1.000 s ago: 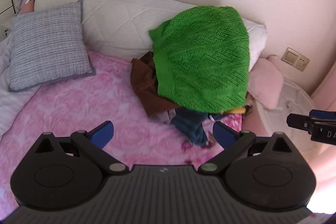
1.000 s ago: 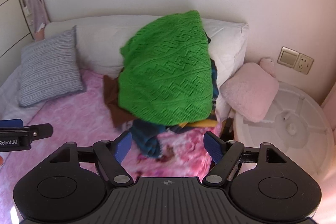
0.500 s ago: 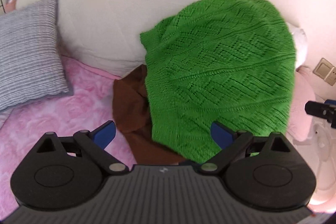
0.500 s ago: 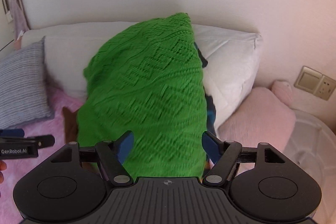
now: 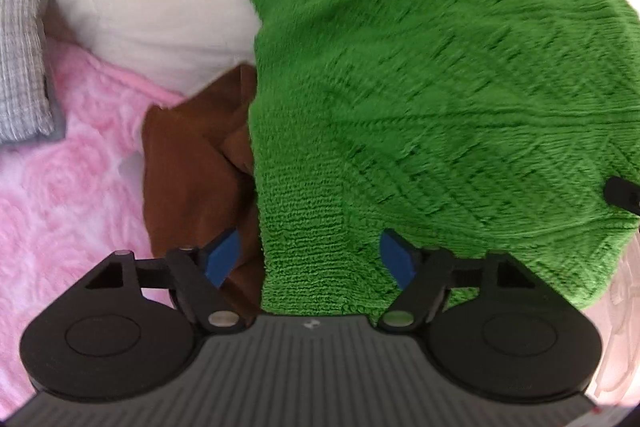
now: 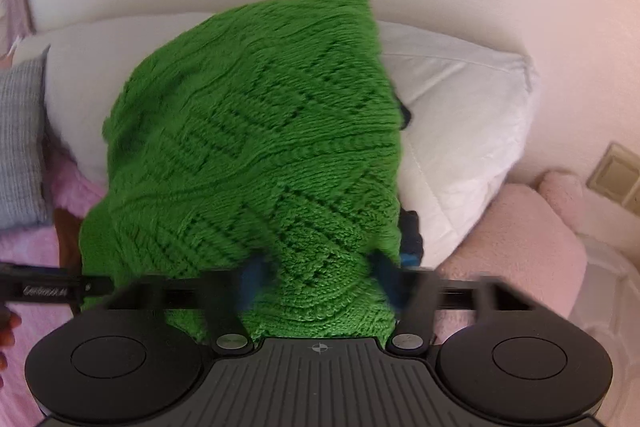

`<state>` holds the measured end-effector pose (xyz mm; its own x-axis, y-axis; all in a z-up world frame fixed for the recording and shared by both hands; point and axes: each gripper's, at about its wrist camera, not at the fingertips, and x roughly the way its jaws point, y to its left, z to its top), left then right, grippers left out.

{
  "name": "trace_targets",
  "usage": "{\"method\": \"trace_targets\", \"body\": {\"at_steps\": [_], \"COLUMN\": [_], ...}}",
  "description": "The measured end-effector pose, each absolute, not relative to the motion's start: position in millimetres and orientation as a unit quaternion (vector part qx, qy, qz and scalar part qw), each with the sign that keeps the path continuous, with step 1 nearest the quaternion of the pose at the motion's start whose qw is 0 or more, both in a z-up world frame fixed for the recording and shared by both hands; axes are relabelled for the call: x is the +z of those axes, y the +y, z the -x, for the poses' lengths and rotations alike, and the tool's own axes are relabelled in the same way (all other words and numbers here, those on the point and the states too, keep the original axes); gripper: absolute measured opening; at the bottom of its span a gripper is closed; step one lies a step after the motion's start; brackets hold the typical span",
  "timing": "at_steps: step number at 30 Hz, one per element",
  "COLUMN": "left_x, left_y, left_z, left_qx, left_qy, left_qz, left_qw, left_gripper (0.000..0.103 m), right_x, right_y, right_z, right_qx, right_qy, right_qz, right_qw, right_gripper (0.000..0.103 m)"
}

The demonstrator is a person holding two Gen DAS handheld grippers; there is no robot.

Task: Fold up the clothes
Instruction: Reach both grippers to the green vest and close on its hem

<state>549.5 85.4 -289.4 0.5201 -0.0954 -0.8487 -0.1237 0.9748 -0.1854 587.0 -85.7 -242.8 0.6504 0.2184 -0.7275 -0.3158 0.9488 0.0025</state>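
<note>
1. The left tongs [image 5: 310,259] stand over the lower left edge of the green knitted sweater [image 5: 440,99]; their jaws have just been closing, with the hem between the two blue pads [image 5: 224,257], but the pads stand apart and do not press it.
2. The right tongs [image 6: 320,281] sit low on the same sweater near its bottom hem. Their jaws too have just been closing, and the blue pads [image 6: 252,277] are smeared by motion. Knit lies between them, yet I cannot tell whether they already pinch it.
3. One green sweater is in view, draped over a heap of clothes on the bed and leaning against one large white pillow [image 6: 460,115].
4. One brown garment [image 5: 192,163] pokes out from under the sweater's left side, lying on the pink rose-patterned bedspread [image 5: 72,155].
5. A dark blue piece of clothing [image 6: 410,239] shows at the sweater's right edge.
6. One grey striped cushion [image 5: 22,27] rests at the left, against the white pillow.
7. One fluffy pink cushion [image 6: 520,239] lies to the right, with one wall socket plate [image 6: 618,175] behind it.
8. The tip of the right tongs shows black at the right edge of the left wrist view, touching the sweater.
</note>
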Motion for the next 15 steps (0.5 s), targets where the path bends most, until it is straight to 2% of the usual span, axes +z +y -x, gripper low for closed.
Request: {"method": "trace_targets", "body": {"at_steps": [1,3,4,5,6,10,15], "left_x": [-293,-300,-303,-303,-302,-276,-220], "left_y": [86,86,85,85,85,96,116], "left_z": [-550,-551,-551,-550,-548,-526,-476], "left_qx": [0.006,-0.005,-0.006,-0.010,-0.016,-0.027,-0.020], "left_qy": [0.491,0.499,0.503,0.503,0.501,0.465,0.402], "left_qz": [0.118,0.128,0.129,0.129,0.131,0.159,0.189], "left_qw": [0.863,0.857,0.855,0.855,0.855,0.870,0.896], "left_gripper": [0.065,0.048,0.041,0.021,0.005,0.005,0.004], "right_x": [-243,-241,-238,-234,-229,-199,-151], "right_y": [-84,-79,-79,-79,-78,-68,-42], "right_z": [-586,-582,-581,-578,-572,-542,-504], "right_qx": [0.157,0.162,0.165,0.169,0.175,0.214,0.295], "right_qy": [0.390,0.386,0.382,0.379,0.373,0.339,0.282], "right_qz": [0.067,0.081,0.082,0.081,0.083,0.091,0.074], "right_qw": [0.905,0.905,0.905,0.906,0.907,0.911,0.910], "right_gripper": [0.024,0.013,0.012,0.011,0.010,0.009,0.009]}}
